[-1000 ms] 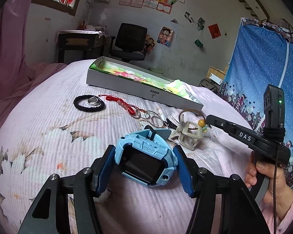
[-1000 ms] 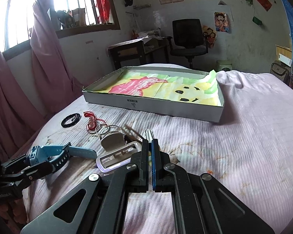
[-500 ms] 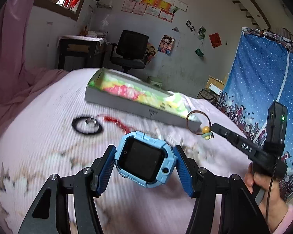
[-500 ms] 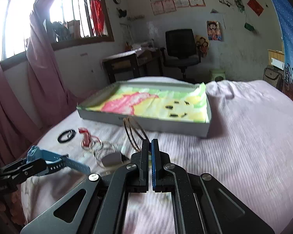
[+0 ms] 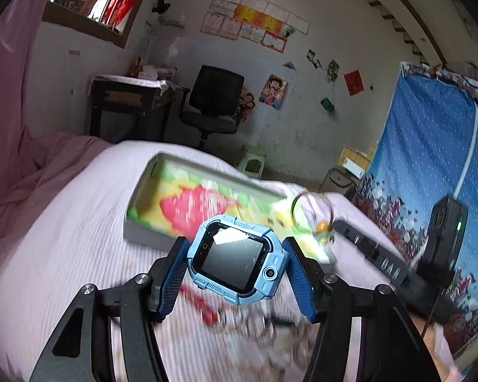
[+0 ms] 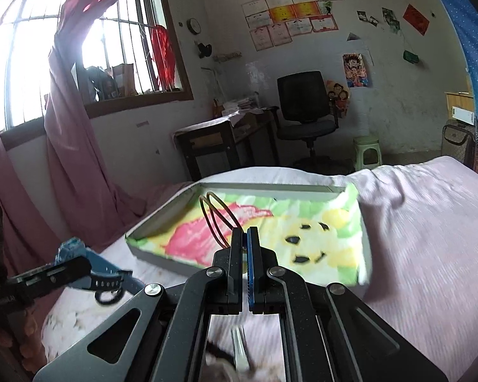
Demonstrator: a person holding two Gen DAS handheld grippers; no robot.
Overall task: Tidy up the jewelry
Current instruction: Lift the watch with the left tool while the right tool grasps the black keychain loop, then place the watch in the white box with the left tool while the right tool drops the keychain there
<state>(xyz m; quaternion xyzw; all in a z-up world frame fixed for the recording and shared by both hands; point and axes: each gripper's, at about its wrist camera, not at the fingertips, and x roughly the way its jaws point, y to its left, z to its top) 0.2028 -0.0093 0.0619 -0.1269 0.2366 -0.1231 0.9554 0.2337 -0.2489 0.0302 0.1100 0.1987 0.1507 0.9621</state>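
left gripper [image 5: 235, 265]: jaws half open, clamped on the case sides of a blue watch [image 5: 235, 262], rigid and chunky, likely a secure hold. right gripper [image 6: 245, 256]: jaws shut on thin wire hoops [image 6: 218, 219], light and probably easily bent. both items are above the bed [image 6: 430, 222], near the box [image 6: 331, 188].

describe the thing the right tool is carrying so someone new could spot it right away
Start at the bed with the pale pink cover and find the shallow grey box lined with bright cartoon paper. In front of it the right tool is pinched shut on thin brown wire hoops standing up from its tip. Unlike the chunky blue watch in the left tool, they are bare, slender rings.
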